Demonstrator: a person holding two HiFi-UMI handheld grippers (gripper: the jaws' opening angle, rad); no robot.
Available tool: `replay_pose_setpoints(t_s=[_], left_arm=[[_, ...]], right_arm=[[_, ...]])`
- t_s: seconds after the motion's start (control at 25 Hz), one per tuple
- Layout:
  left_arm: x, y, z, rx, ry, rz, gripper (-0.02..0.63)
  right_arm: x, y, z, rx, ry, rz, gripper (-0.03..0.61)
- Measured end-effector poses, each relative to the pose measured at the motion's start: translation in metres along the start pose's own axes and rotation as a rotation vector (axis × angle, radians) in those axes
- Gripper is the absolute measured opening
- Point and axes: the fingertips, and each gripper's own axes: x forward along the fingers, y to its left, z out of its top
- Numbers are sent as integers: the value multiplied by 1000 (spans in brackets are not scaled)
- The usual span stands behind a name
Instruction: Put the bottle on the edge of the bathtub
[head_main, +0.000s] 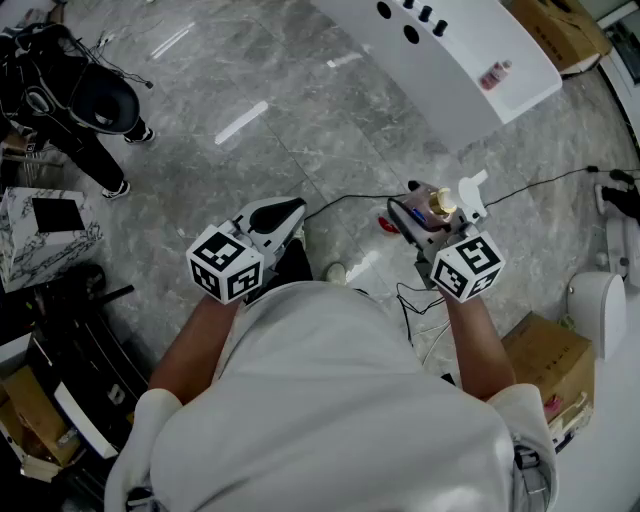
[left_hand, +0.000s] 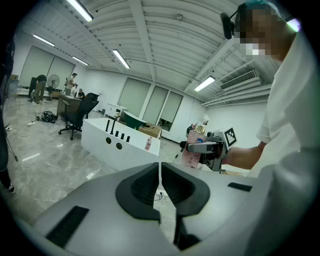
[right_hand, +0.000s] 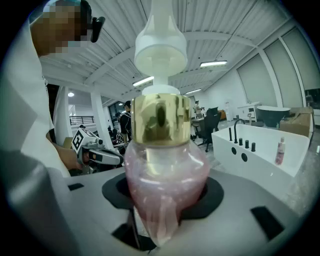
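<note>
A pink pump bottle (right_hand: 165, 185) with a gold collar and a white pump head stands upright between the jaws of my right gripper (head_main: 428, 215), which is shut on its body. The same bottle (head_main: 437, 204) shows at chest height in the head view, and the bottle (left_hand: 192, 150) also appears in the left gripper view. My left gripper (left_hand: 160, 186) is shut with nothing in it, and this left gripper (head_main: 272, 218) is held level beside the right one. The white bathtub (head_main: 450, 70) stands on the floor ahead, well away from both grippers.
A small pink bottle (head_main: 495, 74) stands on the bathtub's edge near black taps (head_main: 412, 15). Cables (head_main: 545, 182) and a red item (head_main: 385, 225) lie on the grey marble floor. Cardboard boxes (head_main: 550, 360) sit at right, and a person in black (head_main: 70, 100) stands at far left.
</note>
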Motion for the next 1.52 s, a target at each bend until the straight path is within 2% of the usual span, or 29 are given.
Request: replay_pose_setpoints(t_s=[0.24, 0.56, 0.84, 1.12, 1.28, 1.52], left_arm=[[15, 67, 39, 16, -8, -23, 29], [16, 161, 87, 85, 15, -84, 29], [20, 232, 118, 58, 0, -85, 28], [50, 308, 157, 20, -18, -48, 28], [76, 360, 187, 5, 4, -18, 28], [146, 408, 249, 58, 60, -28, 28]], right_arm=[[74, -23, 40, -12, 10, -11, 213], [182, -46, 91, -23, 34, -36, 213], [259, -68, 134, -17, 18, -42, 213], [340, -133, 171, -27, 20, -26, 213], [391, -177, 195, -43, 19, -10, 215], [441, -253, 237, -73, 17, 12, 215]])
